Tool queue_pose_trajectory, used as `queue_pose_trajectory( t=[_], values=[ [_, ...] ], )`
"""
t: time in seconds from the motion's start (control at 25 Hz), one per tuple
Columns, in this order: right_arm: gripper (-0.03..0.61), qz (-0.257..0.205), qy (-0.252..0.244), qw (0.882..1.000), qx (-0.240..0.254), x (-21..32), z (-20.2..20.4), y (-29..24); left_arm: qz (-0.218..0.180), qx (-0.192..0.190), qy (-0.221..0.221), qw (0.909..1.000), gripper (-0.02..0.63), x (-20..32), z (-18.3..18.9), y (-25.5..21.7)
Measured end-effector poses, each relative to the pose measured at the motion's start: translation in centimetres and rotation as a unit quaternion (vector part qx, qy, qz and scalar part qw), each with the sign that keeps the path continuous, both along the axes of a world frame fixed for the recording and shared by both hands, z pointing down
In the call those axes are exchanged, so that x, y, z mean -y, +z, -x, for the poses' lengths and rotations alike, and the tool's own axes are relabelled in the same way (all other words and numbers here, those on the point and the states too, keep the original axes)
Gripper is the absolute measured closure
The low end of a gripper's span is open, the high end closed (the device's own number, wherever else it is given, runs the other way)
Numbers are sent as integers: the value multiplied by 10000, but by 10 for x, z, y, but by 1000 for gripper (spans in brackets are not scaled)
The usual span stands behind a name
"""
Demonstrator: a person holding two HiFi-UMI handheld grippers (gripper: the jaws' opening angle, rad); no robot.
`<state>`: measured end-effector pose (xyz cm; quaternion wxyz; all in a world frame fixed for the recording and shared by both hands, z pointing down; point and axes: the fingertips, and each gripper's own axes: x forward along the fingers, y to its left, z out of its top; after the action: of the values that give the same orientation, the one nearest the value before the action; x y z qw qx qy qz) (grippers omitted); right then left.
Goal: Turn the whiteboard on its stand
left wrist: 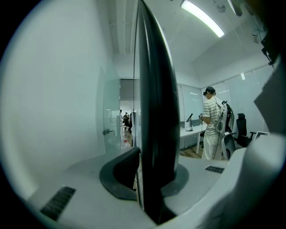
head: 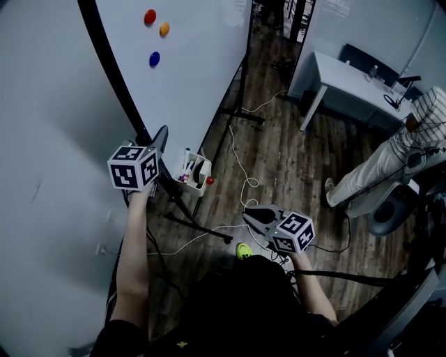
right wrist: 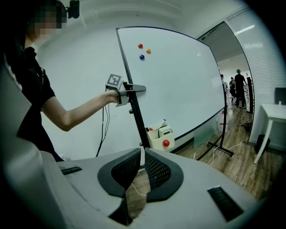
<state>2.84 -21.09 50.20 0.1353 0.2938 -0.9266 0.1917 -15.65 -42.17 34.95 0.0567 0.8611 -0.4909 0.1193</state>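
Note:
The whiteboard (head: pixel 188 63) stands on its wheeled stand, turned edge-on to me, its black frame edge (head: pixel 111 70) running up and to the left. My left gripper (head: pixel 159 143) is shut on that frame edge at about mid height. In the left gripper view the dark frame edge (left wrist: pixel 154 112) fills the gap between the jaws of the left gripper (left wrist: pixel 152 170). My right gripper (head: pixel 247 211) hangs lower, over the floor, shut with nothing in it. The right gripper view shows the right gripper (right wrist: pixel 142 154) with its pads together, the whiteboard (right wrist: pixel 178 76) and the left gripper (right wrist: pixel 127 91) on the frame.
Red (head: pixel 150 17), orange (head: pixel 164 29) and blue (head: pixel 154 58) magnets stick to the board. A marker tray (head: pixel 195 171) hangs at its lower edge. The stand's foot (head: pixel 240 111) and white cables (head: pixel 240 167) lie on the wood floor. A desk (head: pixel 348 80), a chair (head: pixel 394 209) and a person (head: pixel 390 160) are at right.

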Motion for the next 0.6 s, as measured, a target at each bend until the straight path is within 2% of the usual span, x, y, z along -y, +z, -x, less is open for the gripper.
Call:
queue_pose_trajectory(
  t=[0.6],
  values=[
    [561, 49, -10, 10000, -21, -20, -3, 24, -1, -57, -26, 10000, 551, 7, 3, 19]
  ],
)
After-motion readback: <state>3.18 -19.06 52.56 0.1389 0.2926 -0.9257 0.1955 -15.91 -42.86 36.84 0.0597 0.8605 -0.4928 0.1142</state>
